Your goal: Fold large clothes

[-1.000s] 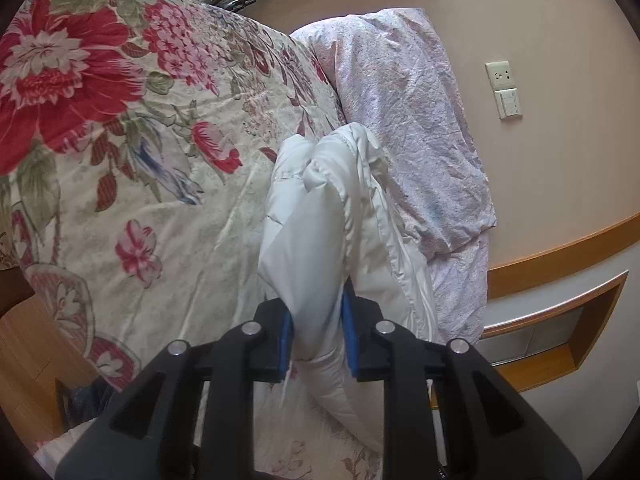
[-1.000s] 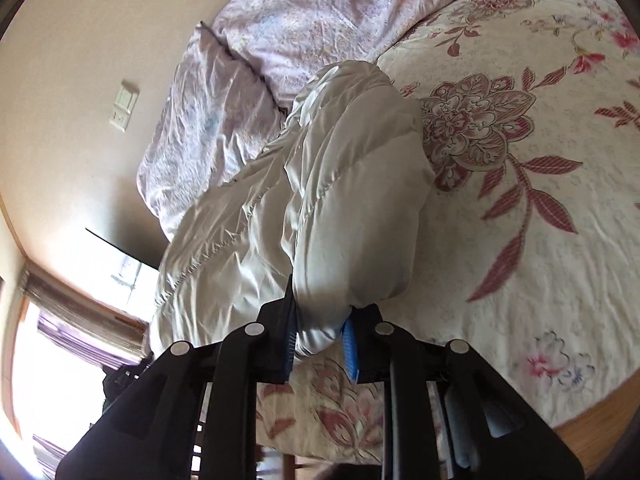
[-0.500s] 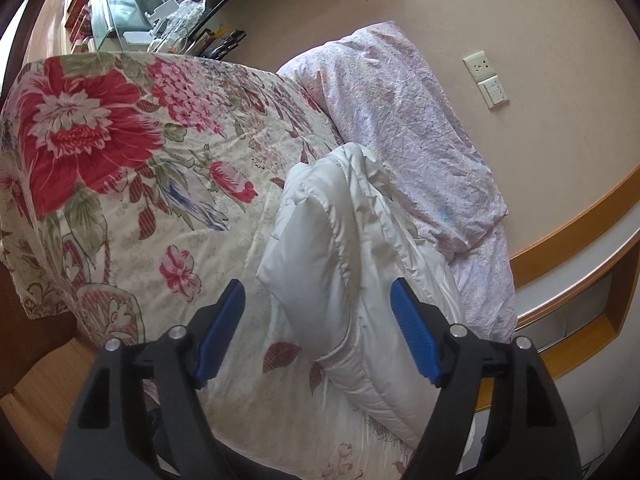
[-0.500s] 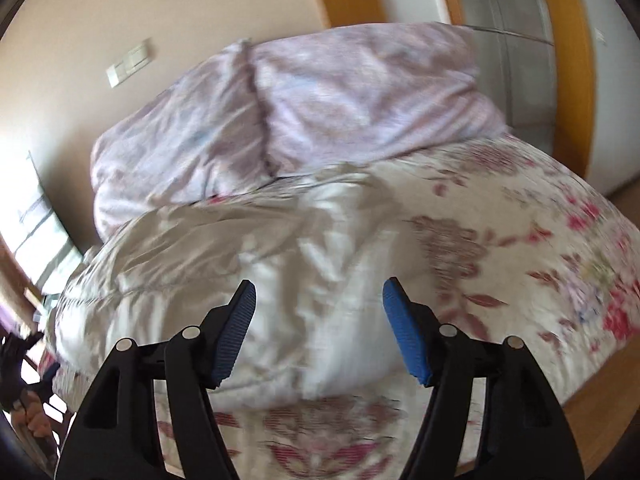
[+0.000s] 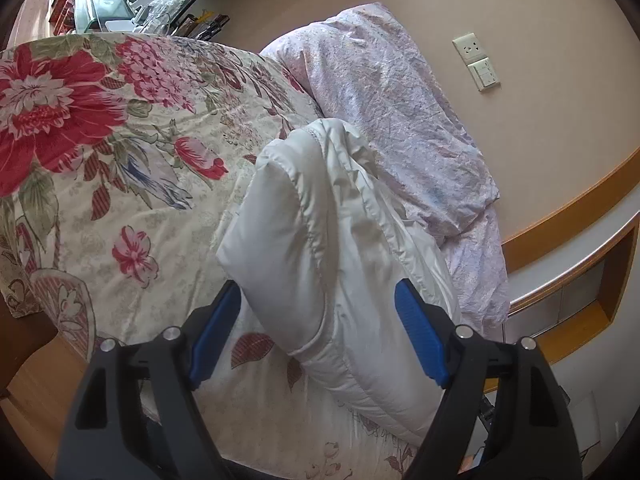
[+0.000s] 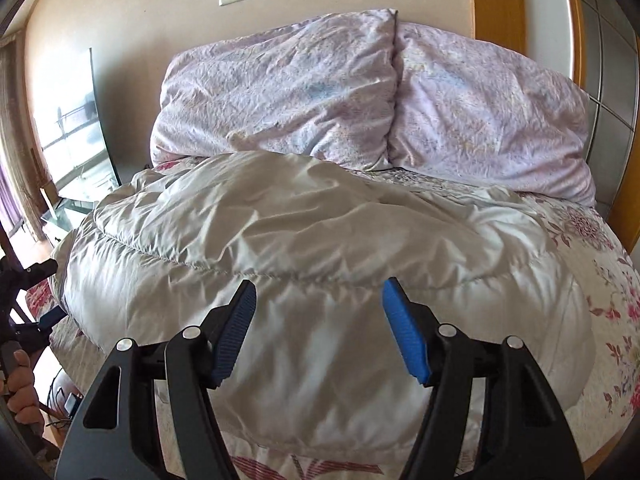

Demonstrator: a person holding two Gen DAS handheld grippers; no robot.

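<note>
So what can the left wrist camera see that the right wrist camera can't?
Only the left wrist view shows the cluttered glass shelf beyond the bed and the big red flower on the bedspread. Only the right wrist view shows both lilac pillows side by side, a window and a person's fingers at the left edge. Both show the puffy white jacket on the floral bedspread, the wall socket, and a hand-held gripper whose blue pads press on nothing.
</note>
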